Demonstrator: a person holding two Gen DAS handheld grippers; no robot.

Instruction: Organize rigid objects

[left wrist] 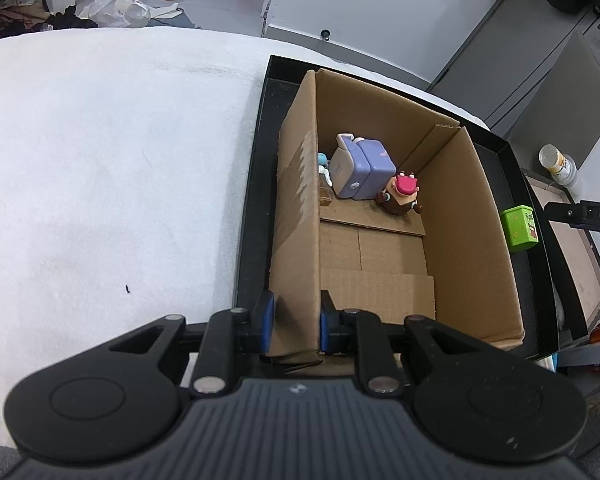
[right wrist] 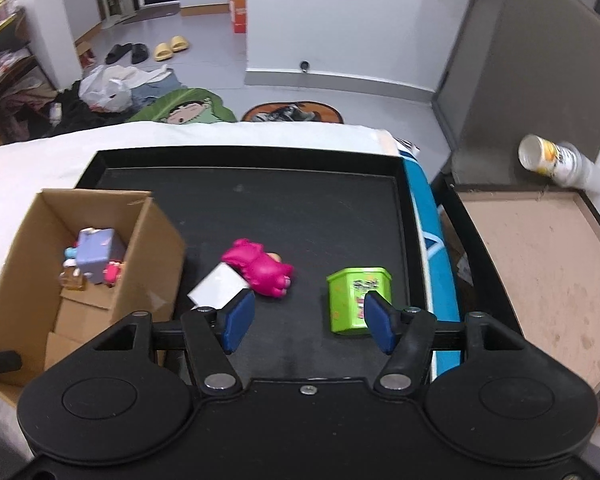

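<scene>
An open cardboard box (left wrist: 452, 216) stands in a black tray (left wrist: 256, 184). Inside it are a purple toy (left wrist: 362, 170), a brown figurine with a pink hat (left wrist: 402, 196) and a small blue-and-white figure (left wrist: 323, 164). My left gripper (left wrist: 296, 322) is shut on the box's near left wall. In the right wrist view, my right gripper (right wrist: 310, 322) hangs open above the tray (right wrist: 260, 184) with nothing between its pads. A green tin (right wrist: 350, 296) stands just beyond its right finger. A pink toy (right wrist: 260, 266) and a white block (right wrist: 218, 290) lie beyond its left finger, beside the box (right wrist: 148, 264).
A white cloth (left wrist: 100, 160) covers the table left of the tray. A blue object (right wrist: 428, 220) runs along the tray's right edge. Further right lie a wood-framed board (right wrist: 540, 260) and stacked paper cups (right wrist: 556, 162). Bags, clothes and slippers sit on the floor beyond.
</scene>
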